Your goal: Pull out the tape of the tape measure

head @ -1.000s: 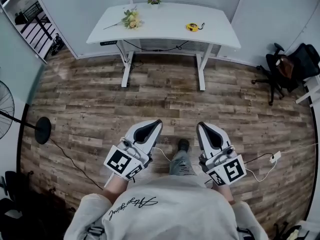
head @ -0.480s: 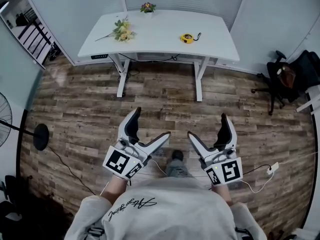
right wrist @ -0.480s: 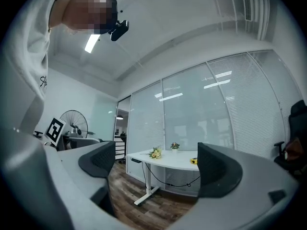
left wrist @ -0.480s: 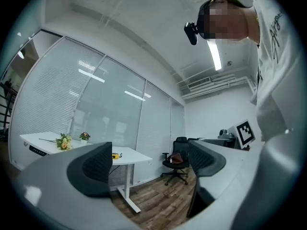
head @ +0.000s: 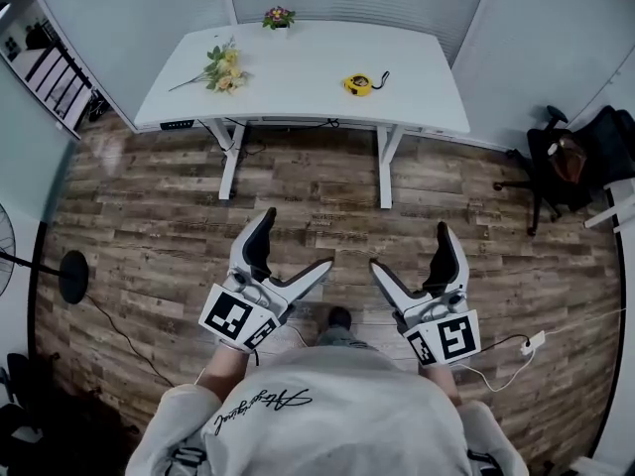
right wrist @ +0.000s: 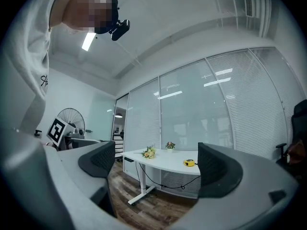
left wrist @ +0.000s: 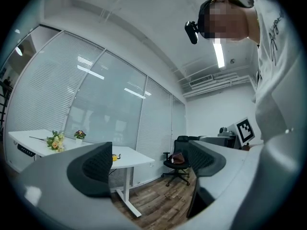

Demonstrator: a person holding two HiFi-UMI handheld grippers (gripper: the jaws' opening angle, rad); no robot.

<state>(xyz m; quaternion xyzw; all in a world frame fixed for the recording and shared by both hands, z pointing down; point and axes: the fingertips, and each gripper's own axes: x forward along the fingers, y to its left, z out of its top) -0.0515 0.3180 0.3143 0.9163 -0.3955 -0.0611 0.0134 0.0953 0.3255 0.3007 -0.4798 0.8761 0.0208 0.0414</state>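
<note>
Two grippers logged in the head view, both held low before the person's torso and well short of the white table (head: 298,62). Found the left gripper (head: 298,239) with jaws spread wide, just opened out, nothing between the pads. Confirmed in the left gripper view, with only floor and distant furniture in the gap. Found the right gripper (head: 409,246) likewise wide, just opened out, gripping nothing. Confirmed in the right gripper view. Located the tape measure (head: 358,84), yellow, lying on the table top right of centre as seen from the head, a short dark strap trailing at its side. Recorded as untouched and well apart from both grippers; too small at this range to judge the tape itself. Noted a bunch of flowers (head: 223,70) lying on the left part of the same top, and a small flower pot (head: 279,16) at the far edge by the glass wall. Noted wood-plank floor (head: 179,216) between person and table, a black office chair (head: 556,152) at right, and a fan stand (head: 72,276) at left.
</note>
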